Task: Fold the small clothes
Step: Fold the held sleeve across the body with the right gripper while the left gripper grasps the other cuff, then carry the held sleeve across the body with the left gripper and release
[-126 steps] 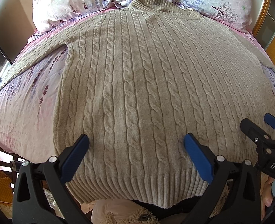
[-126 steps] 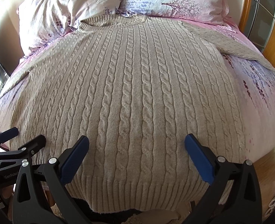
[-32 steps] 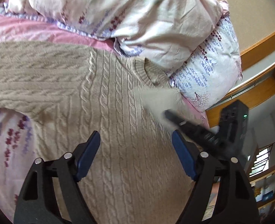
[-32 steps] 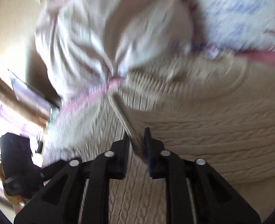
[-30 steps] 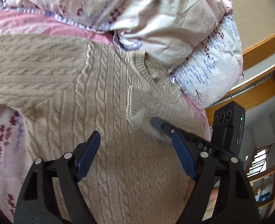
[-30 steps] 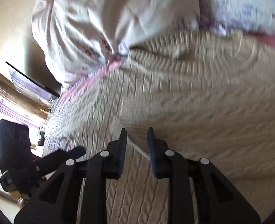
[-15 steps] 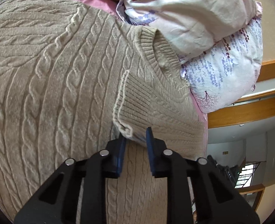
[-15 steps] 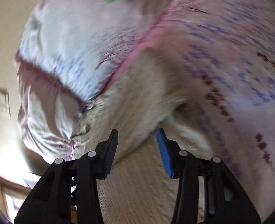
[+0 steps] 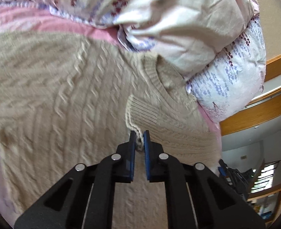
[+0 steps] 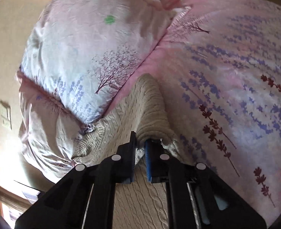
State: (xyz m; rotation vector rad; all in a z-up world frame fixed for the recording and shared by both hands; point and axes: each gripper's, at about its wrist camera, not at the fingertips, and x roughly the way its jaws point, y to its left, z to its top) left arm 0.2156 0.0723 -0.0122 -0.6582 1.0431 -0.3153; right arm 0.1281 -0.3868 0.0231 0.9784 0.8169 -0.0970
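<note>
A beige cable-knit sweater (image 9: 64, 103) lies flat on the bed, neck towards the pillows. Its right sleeve is folded across the chest, ribbed cuff (image 9: 140, 112) near the collar. My left gripper (image 9: 139, 136) is shut on the edge of that cuff. In the right wrist view the sweater (image 10: 150, 103) rises in a raised fold at the shoulder side, and my right gripper (image 10: 140, 141) is shut on that fold. The rest of the sweater is out of that view.
Floral pillows (image 9: 178, 28) lie just beyond the collar, also in the right wrist view (image 10: 94, 47). The pink lavender-print bedsheet (image 10: 236, 80) spreads to the right. A wooden headboard (image 9: 258, 110) and the room beyond are at the far right.
Both grippers started open at the hem. The right one carried the sleeve over the chest, let go and closed on the shoulder fold. The left one closed on the cuff.
</note>
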